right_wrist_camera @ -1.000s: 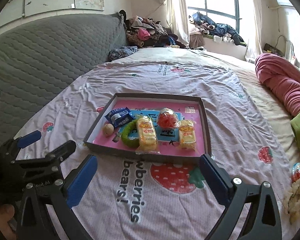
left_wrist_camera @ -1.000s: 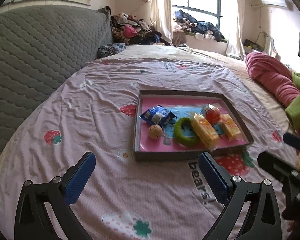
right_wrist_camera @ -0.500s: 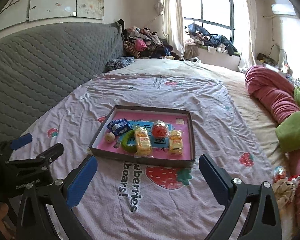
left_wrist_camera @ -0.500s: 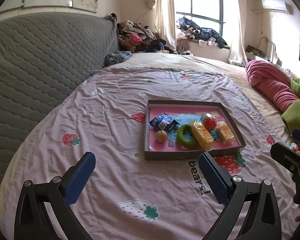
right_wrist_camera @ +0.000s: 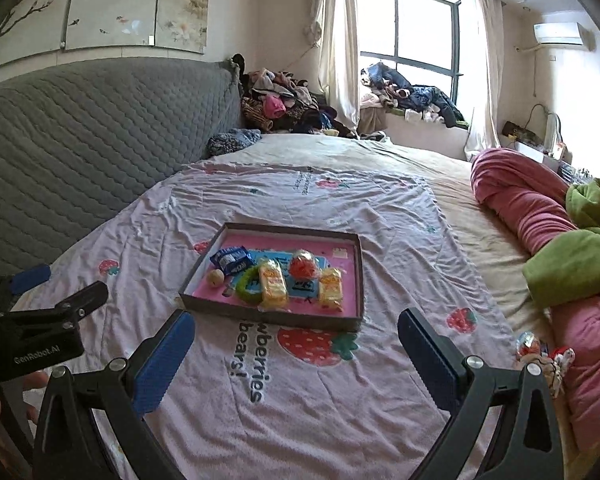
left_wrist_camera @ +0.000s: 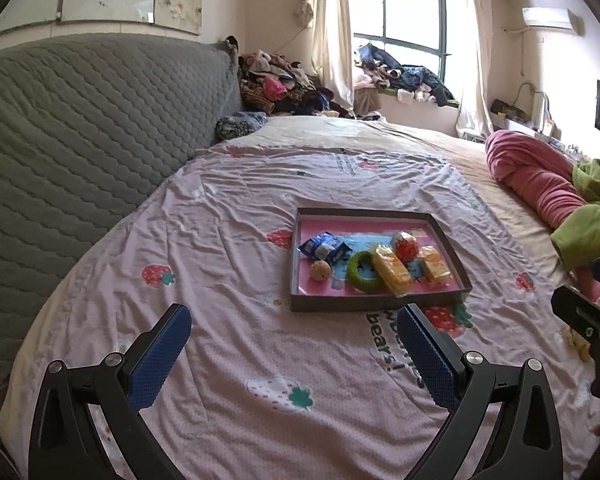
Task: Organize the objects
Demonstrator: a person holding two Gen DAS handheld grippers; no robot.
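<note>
Both my left tongs [left_wrist_camera: 296, 344] and right tongs [right_wrist_camera: 296, 344] are wide open and hold nothing. The tray [right_wrist_camera: 352, 276] with the snacks lies on the bed ahead of me. The soft blanket [right_wrist_camera: 400, 216] could let the tray tip if I press one edge.

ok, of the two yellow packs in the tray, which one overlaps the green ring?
The longer yellow pack, left of the pair; it lies against the green ring. The shorter pack sits apart.
</note>
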